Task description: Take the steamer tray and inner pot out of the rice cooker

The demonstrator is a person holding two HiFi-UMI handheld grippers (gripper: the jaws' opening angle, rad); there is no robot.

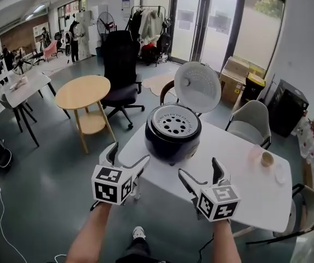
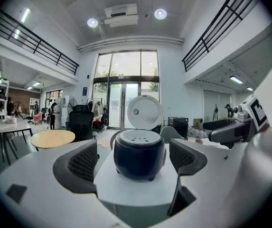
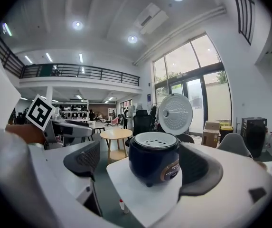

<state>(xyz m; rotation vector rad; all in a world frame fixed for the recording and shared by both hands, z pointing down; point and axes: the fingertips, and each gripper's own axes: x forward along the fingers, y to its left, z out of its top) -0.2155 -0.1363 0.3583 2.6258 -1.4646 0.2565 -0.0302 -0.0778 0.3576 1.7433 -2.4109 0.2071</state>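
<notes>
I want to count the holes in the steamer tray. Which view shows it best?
The head view: it looks down on the steamer tray, so its perforated white face shows whole in the rice cooker. Both gripper views see it from low, foreshortened to a thin disc.

The rice cooker stands on the left corner of the table. The steamer tray sits in its top; the lid stands raised behind. A cup rests on the table, right of the rice cooker.
</notes>
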